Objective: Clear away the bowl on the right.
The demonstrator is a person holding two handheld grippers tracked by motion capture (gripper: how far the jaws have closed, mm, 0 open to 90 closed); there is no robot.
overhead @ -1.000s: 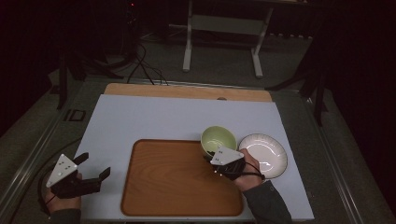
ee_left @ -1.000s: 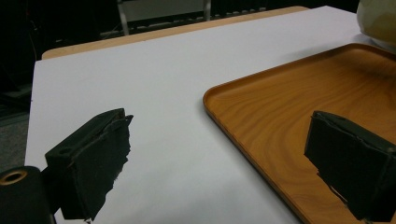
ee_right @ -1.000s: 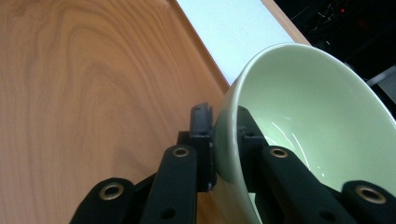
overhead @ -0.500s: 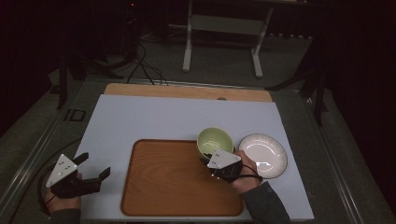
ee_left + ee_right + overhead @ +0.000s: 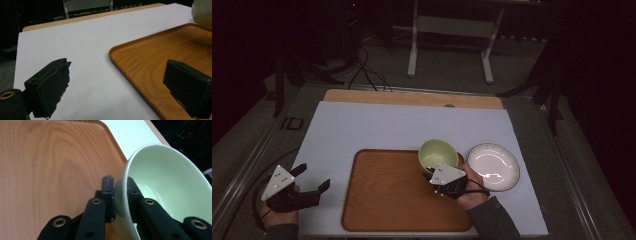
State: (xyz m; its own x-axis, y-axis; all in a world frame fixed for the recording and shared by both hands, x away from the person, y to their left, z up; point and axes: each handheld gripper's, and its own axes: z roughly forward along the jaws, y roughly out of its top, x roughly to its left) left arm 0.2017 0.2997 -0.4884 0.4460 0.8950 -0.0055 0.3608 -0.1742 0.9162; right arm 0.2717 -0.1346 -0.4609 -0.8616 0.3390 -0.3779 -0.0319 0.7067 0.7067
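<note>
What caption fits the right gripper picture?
Right gripper pinches the green bowl's rim above the wooden tray.

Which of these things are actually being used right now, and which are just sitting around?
In use:
- green bowl, its rim pinched in the right gripper
- wooden tray, over which the bowl is held

Sitting around:
- white plate, on the table right of the tray
- left gripper, jaws open, holding nothing
- white table
- metal stand on the floor behind
</note>
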